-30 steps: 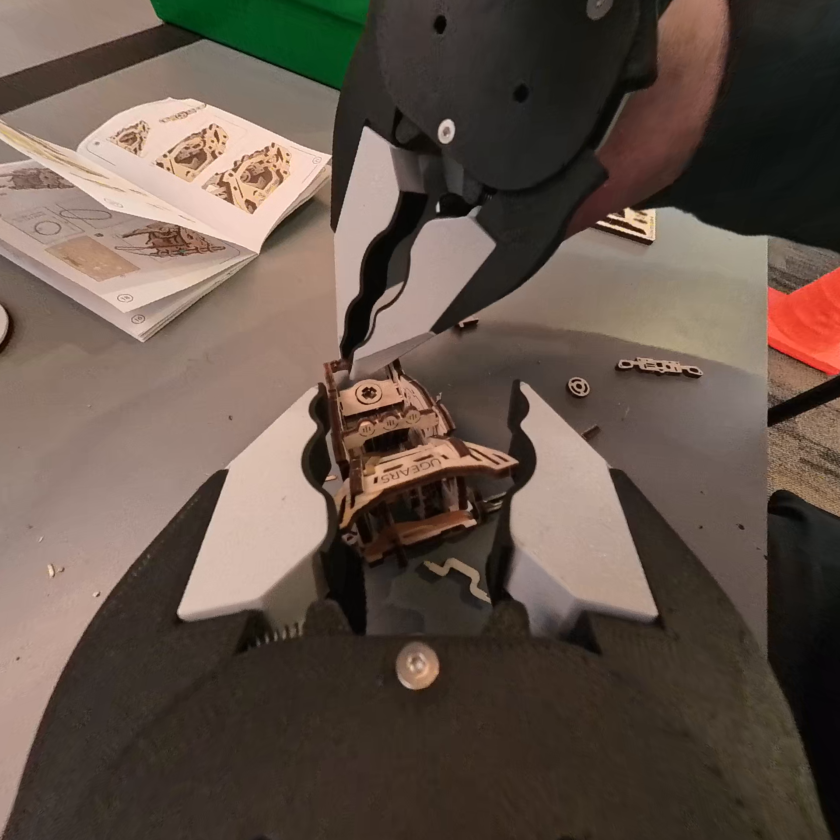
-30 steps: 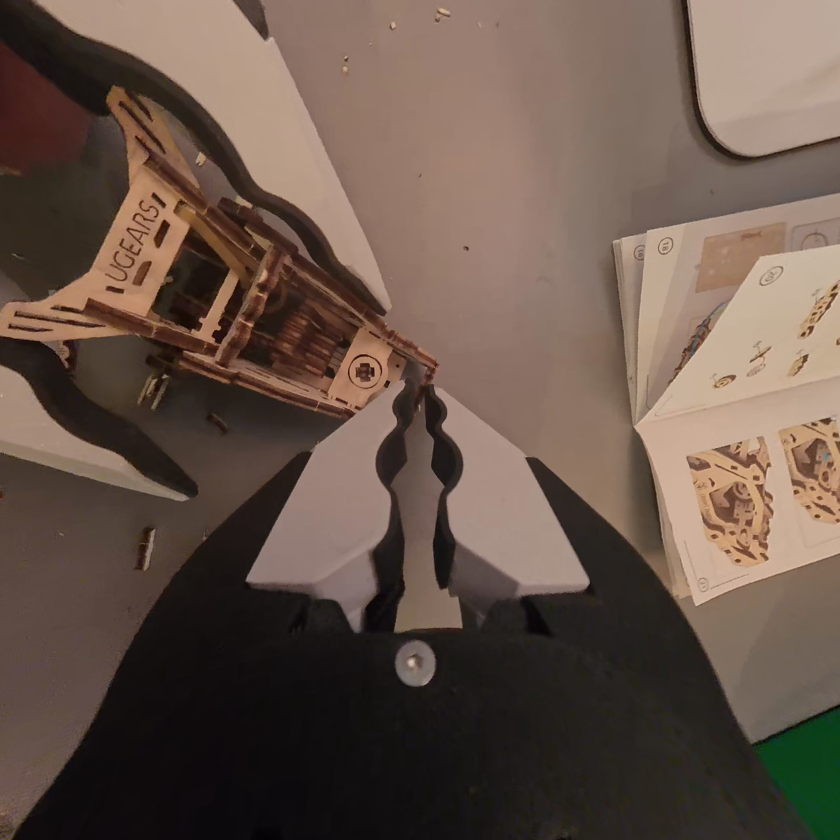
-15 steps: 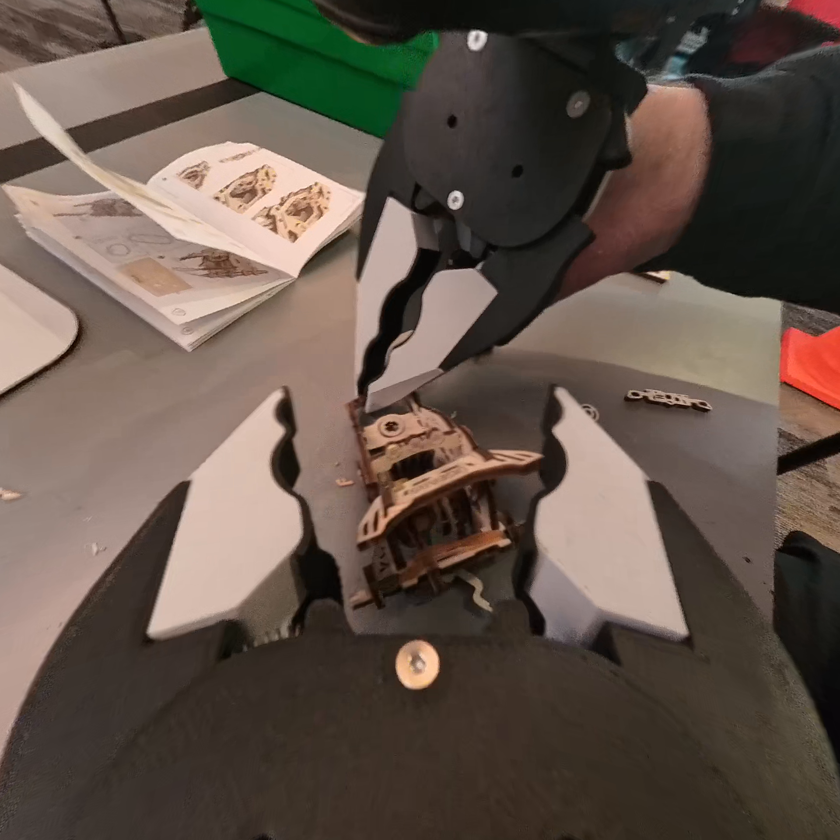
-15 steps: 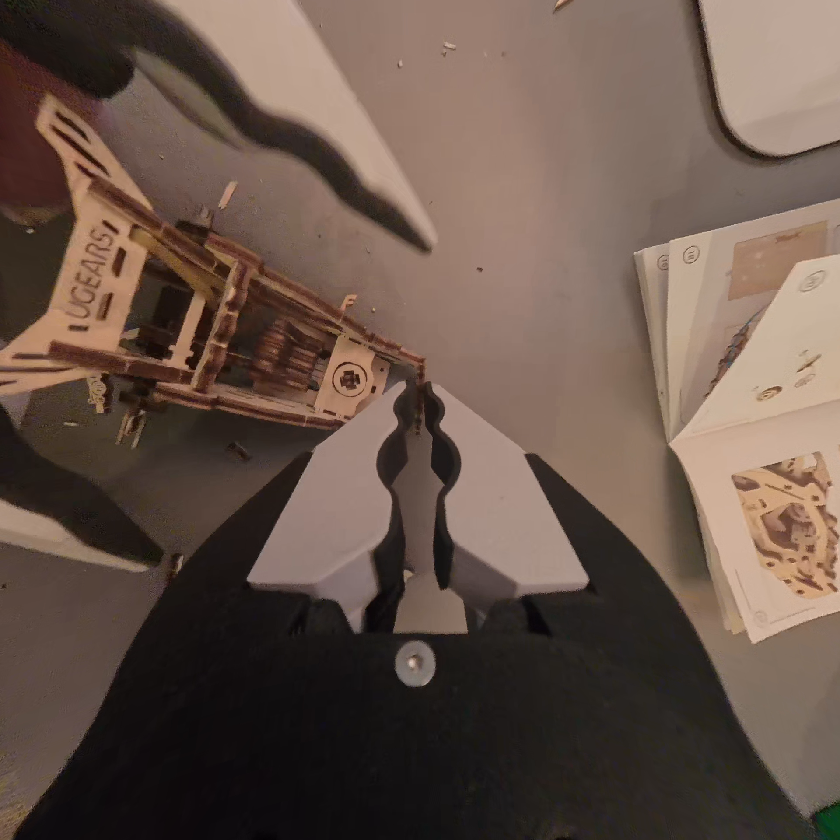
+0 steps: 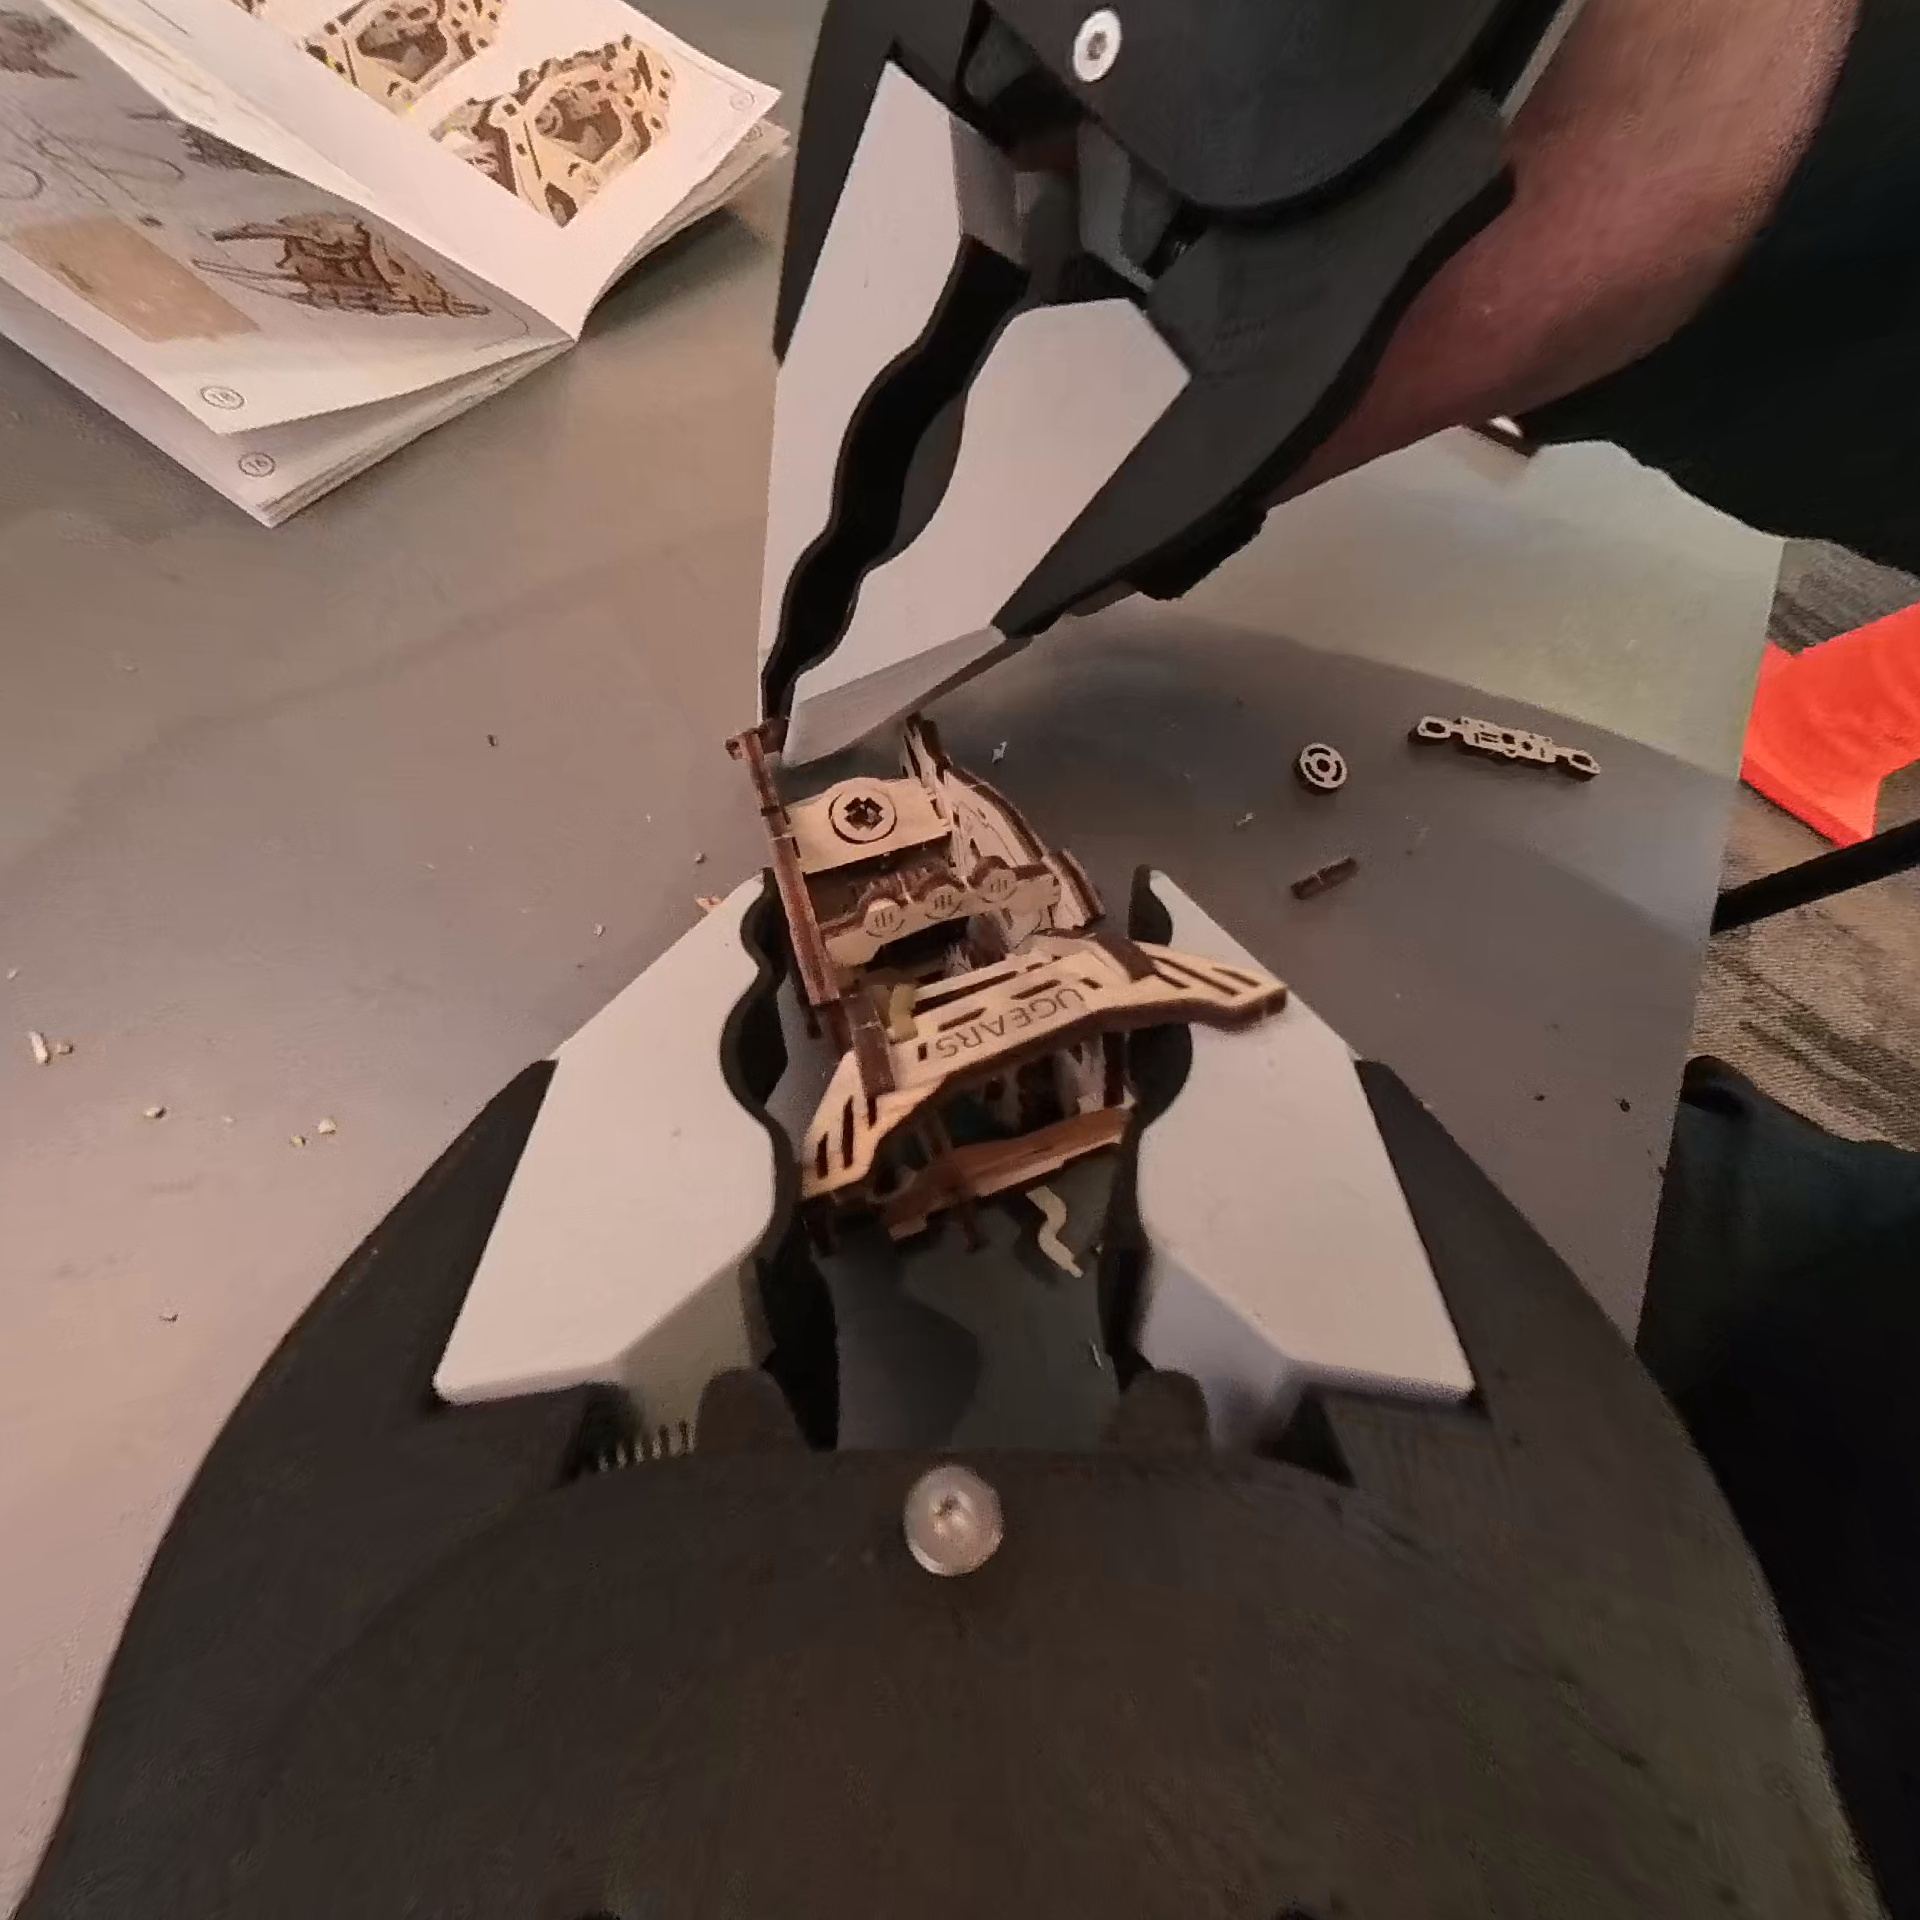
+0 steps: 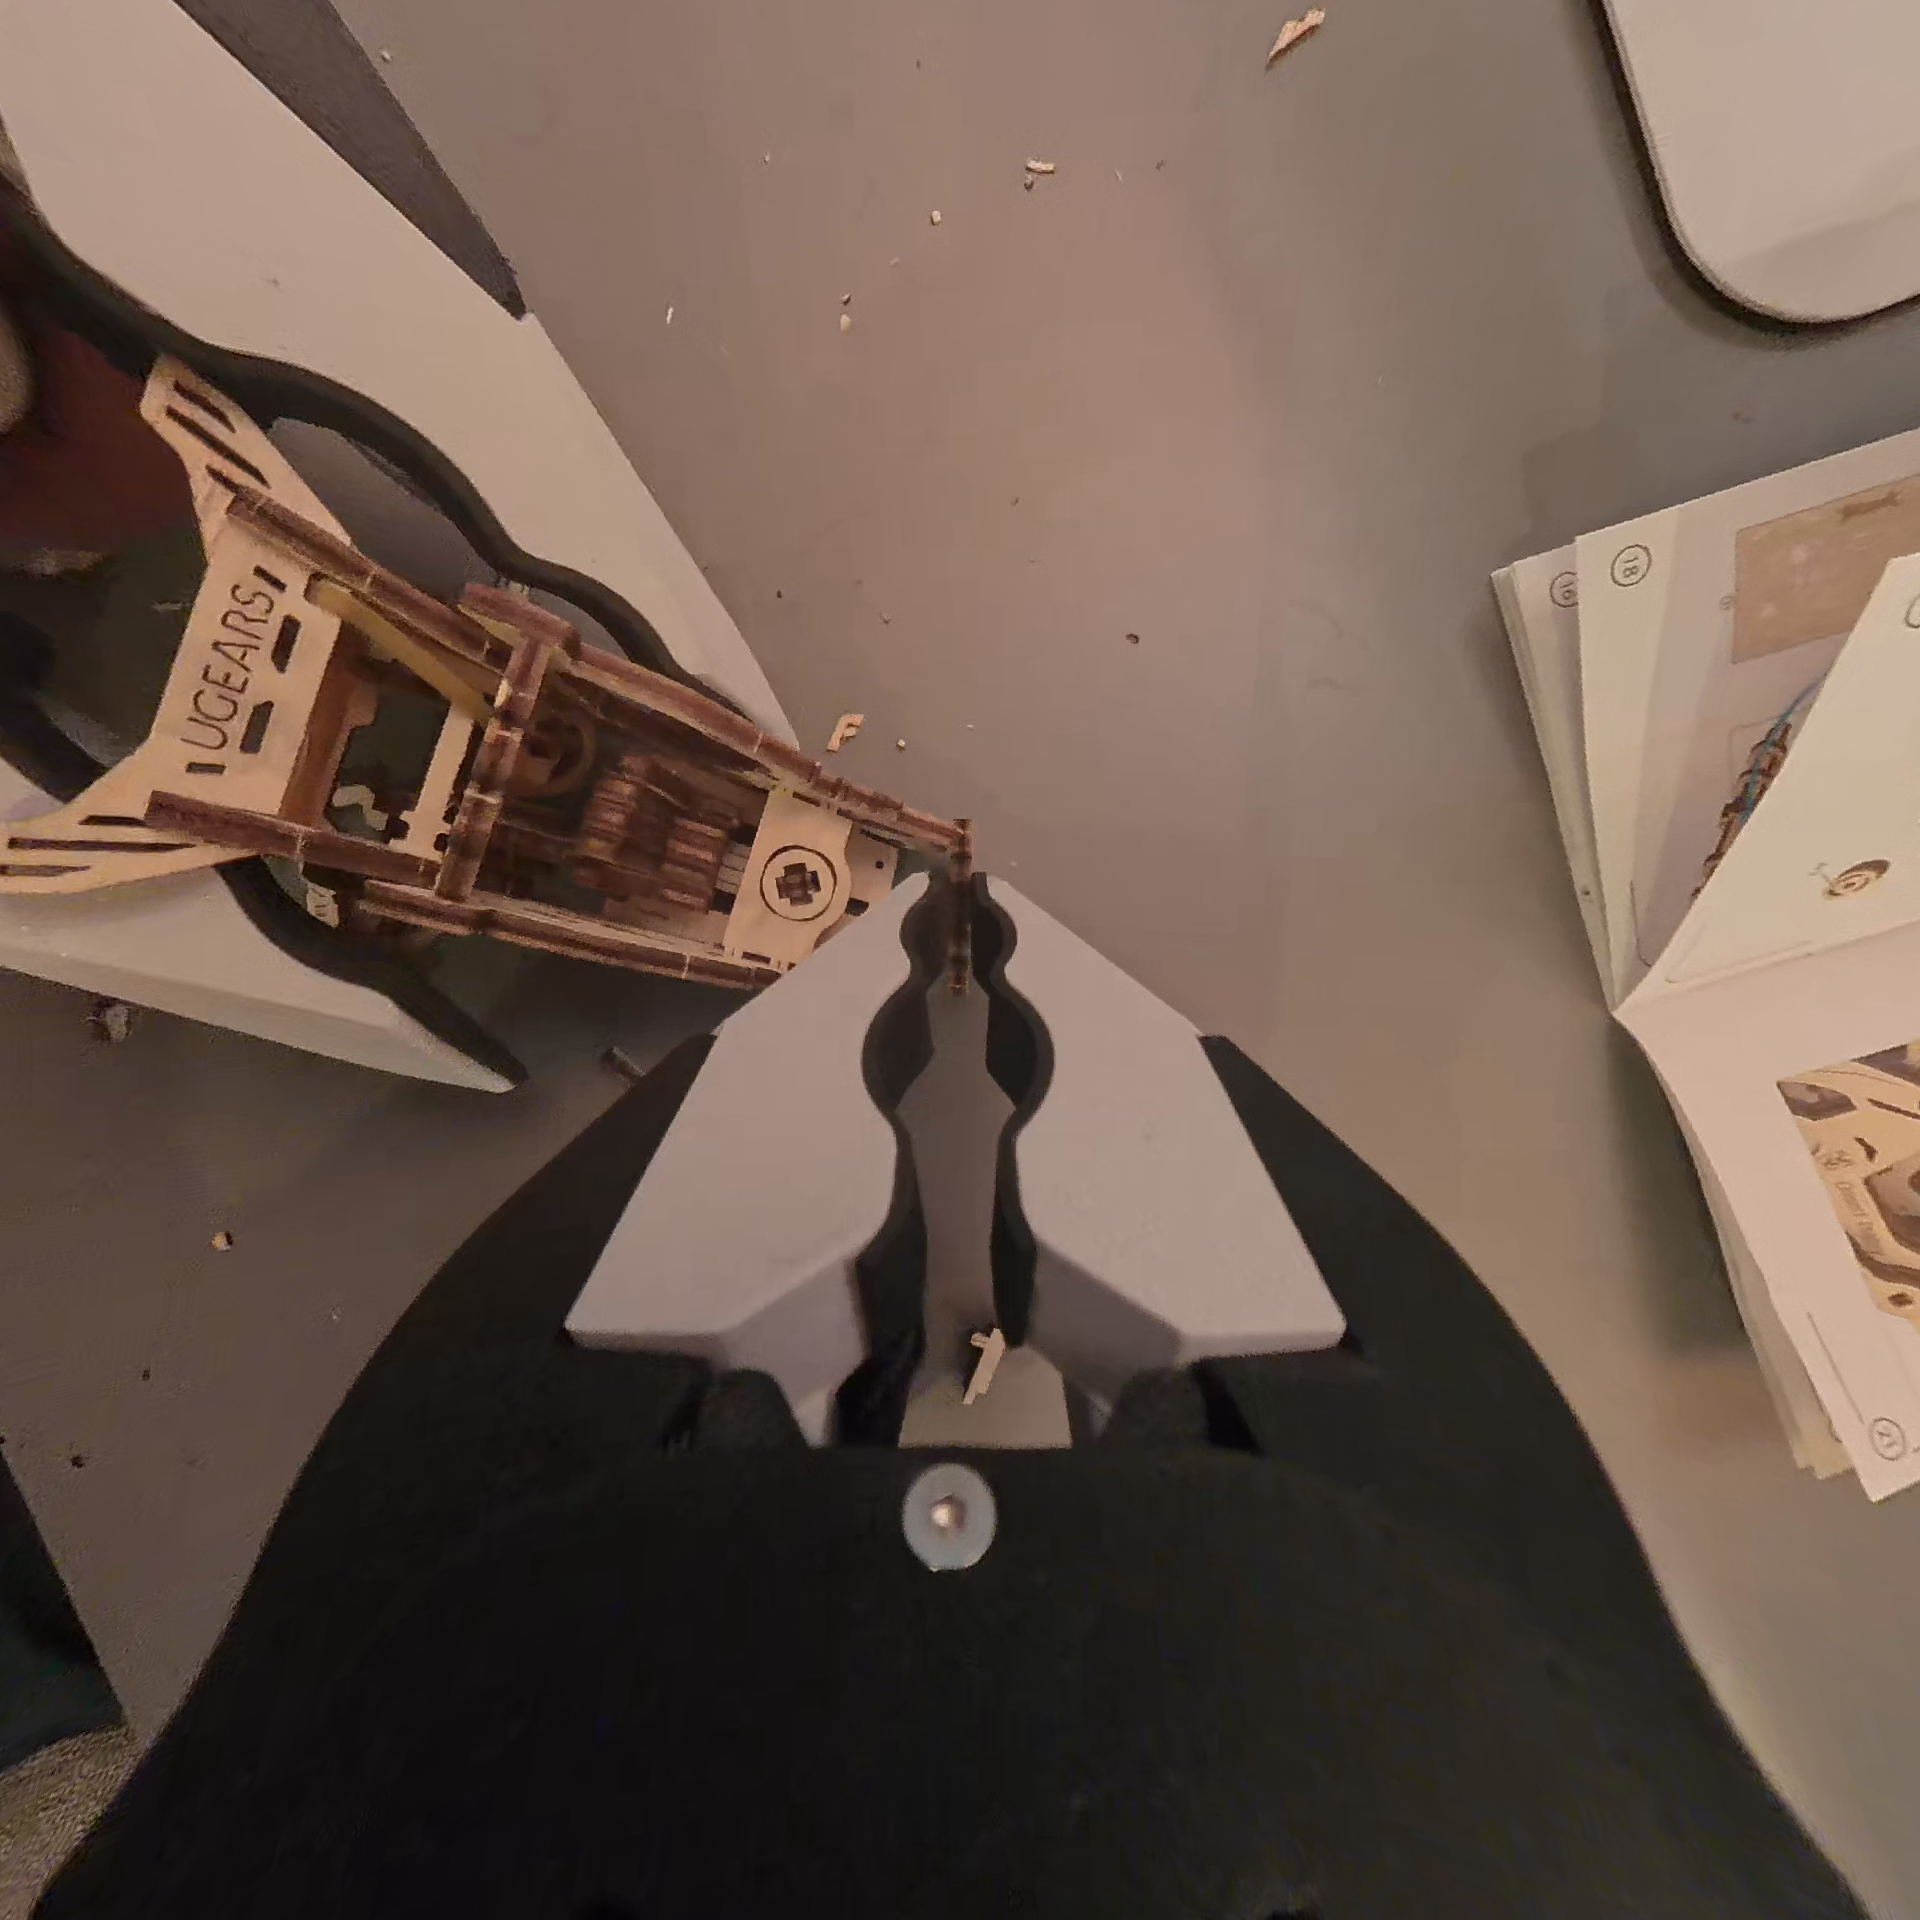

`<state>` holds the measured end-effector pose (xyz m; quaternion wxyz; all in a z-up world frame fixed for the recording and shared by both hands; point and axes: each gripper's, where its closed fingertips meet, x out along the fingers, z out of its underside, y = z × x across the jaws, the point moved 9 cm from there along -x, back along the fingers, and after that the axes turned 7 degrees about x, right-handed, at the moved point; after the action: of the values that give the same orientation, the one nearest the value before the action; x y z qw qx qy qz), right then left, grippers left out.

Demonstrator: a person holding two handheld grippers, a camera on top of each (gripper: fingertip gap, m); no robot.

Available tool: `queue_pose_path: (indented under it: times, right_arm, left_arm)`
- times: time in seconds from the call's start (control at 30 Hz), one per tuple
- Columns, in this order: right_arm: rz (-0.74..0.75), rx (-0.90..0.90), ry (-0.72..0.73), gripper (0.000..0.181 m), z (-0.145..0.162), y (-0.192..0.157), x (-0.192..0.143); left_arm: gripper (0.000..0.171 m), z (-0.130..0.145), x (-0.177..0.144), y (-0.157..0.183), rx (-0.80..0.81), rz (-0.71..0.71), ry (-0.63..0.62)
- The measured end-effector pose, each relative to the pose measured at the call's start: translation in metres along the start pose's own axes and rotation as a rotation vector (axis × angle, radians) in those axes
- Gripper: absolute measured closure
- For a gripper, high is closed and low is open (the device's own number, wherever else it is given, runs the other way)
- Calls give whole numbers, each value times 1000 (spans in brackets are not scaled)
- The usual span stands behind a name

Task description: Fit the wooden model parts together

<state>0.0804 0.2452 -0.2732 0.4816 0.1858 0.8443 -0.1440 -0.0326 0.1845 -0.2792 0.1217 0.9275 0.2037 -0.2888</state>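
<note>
Pale wood, grey and black, with spots of orange

The model at frame centre is pale tan plywood with dark brown scorched edges and cut-out slots; the tongs around it have light grey fingers lined in wavy black, on a matte black body. The second tongs, seen in the right wrist view, show the same grey and black. The tabletop is plain mid grey, flecked with pale wood crumbs. At upper left the booklet is white with tan and brown drawings. Small dark brown parts lie at right, beside a bright orange patch at the frame's edge.
</note>
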Motion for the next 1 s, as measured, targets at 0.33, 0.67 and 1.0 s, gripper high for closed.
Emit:
queue_pose_path:
  times: [0.33,0.67,1.0]
  right_arm:
    - [-23,-6,17,180,3,2,-3]
    - [-129,80,22,180,6,12,-4]
    - [-126,53,-49,180,1,11,-6]
  left_arm:
    - [110,0,1,-1,-7,7,7]
    - [110,-1,3,0,13,4,4]
    - [111,-1,4,1,19,0,7]
